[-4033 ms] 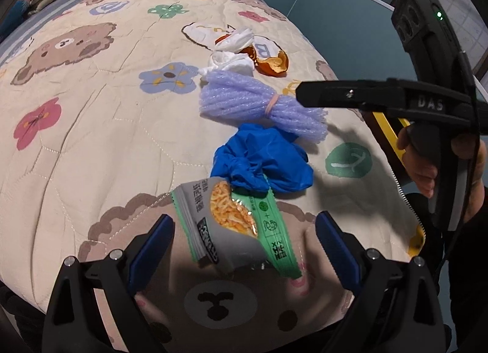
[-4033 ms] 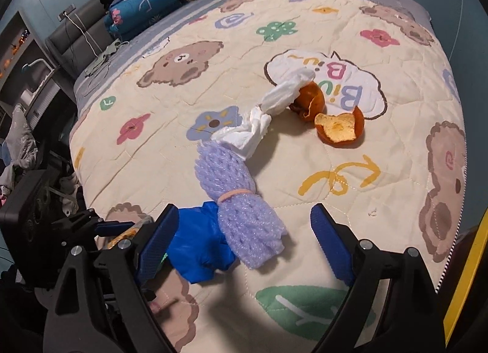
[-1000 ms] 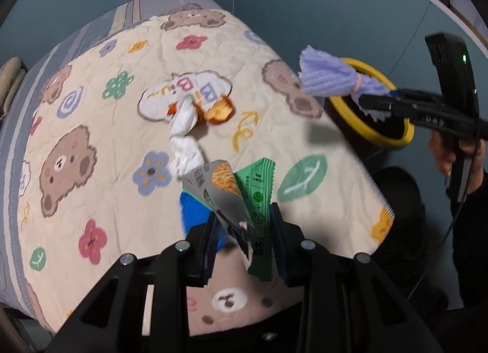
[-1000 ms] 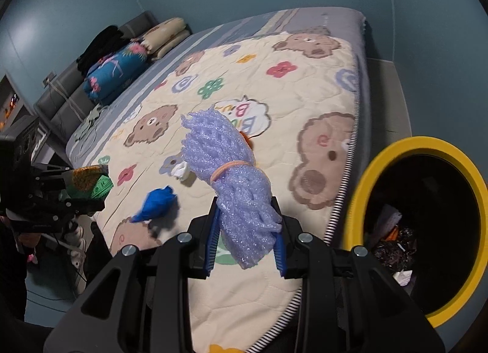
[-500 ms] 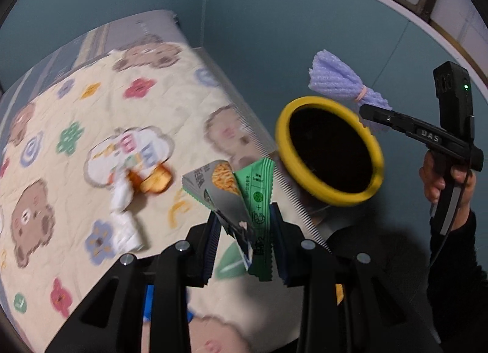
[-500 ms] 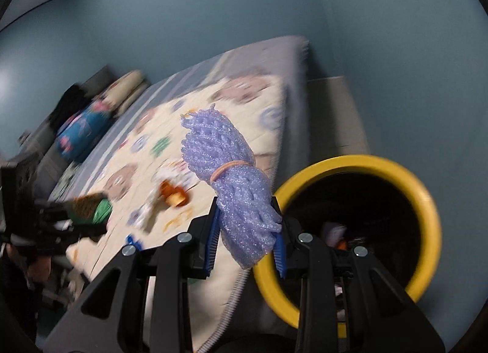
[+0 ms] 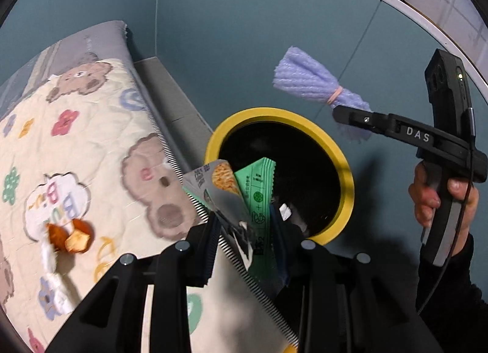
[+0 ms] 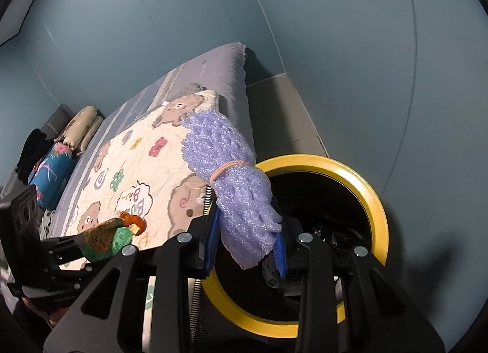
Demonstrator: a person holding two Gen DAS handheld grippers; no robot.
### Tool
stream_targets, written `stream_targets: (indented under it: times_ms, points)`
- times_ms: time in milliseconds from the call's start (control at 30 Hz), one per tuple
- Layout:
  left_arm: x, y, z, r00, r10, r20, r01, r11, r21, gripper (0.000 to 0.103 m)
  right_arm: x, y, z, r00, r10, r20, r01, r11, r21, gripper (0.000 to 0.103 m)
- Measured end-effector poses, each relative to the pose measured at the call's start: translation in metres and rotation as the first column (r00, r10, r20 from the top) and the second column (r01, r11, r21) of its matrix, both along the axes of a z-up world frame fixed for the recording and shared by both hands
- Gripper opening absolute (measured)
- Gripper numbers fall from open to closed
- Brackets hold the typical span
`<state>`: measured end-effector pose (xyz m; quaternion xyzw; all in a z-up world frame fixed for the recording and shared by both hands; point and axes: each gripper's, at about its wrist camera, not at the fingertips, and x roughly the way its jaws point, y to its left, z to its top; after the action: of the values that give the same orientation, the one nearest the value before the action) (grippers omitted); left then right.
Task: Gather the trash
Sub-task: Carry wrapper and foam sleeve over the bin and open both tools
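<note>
My left gripper (image 7: 244, 249) is shut on a grey and green snack wrapper (image 7: 241, 194), held at the near rim of the yellow-rimmed trash bin (image 7: 347, 188). The right gripper (image 8: 247, 244) is shut on a purple foam net bundle (image 8: 235, 182) tied with an orange band, and hangs over the bin (image 8: 376, 206). In the left wrist view the purple bundle (image 7: 308, 84) sticks out above the bin's far side from the right gripper (image 7: 350, 119), held by a hand (image 7: 439, 197). The right wrist view shows the left gripper (image 8: 91, 244) with the wrapper (image 8: 106, 240) at lower left.
The bed with its bear-print quilt (image 7: 76, 151) lies left of the bin. Orange peel (image 7: 71, 235) and white tissue (image 7: 56, 289) rest on it. Pillows (image 8: 70, 136) are at the far end. The bin holds some dark trash (image 8: 323, 231). A teal wall stands behind.
Both grippers swung from over the bed toward the bin with their loads. The purple bundle now hangs over the bin's opening, and the wrapper has reached the bin's near rim.
</note>
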<state>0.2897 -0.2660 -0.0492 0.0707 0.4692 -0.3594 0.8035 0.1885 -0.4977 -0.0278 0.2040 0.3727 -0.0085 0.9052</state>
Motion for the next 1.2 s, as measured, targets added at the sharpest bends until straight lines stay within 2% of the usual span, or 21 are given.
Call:
stream_targets:
  times_ms: [433,633,767,933,1000,1200]
  points:
    - [0.013,-0.06,-0.044,0.999,-0.01,-0.038,0.009,1.0,-0.009,0.03,0.017,-0.028,-0.038,0.995,-0.068,-0.079,0.069,0.998,0.009,0.03]
    - [0.003,-0.082,-0.061,0.999,0.015,-0.029,-0.014,1.0,0.021,0.034,0.024,-0.039,-0.052,0.99,-0.093,-0.109,0.095,0.995,0.018,0.033]
    - [0.004,-0.085,-0.064,0.999,0.026,-0.047,-0.026,1.0,0.009,0.044,0.021,-0.046,-0.053,0.987,-0.119,-0.112,0.122,0.992,0.02,0.037]
    - [0.007,-0.077,-0.061,0.998,0.045,-0.049,-0.045,0.999,-0.008,0.057,0.022,-0.045,-0.052,0.984,-0.134,-0.118,0.138,0.99,0.021,0.048]
    - [0.007,-0.074,-0.06,0.997,0.051,-0.051,-0.051,0.999,-0.012,0.066,0.021,-0.043,-0.051,0.984,-0.138,-0.116,0.141,0.99,0.021,0.051]
    - [-0.003,-0.049,-0.049,0.993,0.12,0.022,-0.12,0.993,-0.015,0.088,0.014,-0.04,-0.045,0.984,-0.147,-0.099,0.151,0.988,0.032,0.061]
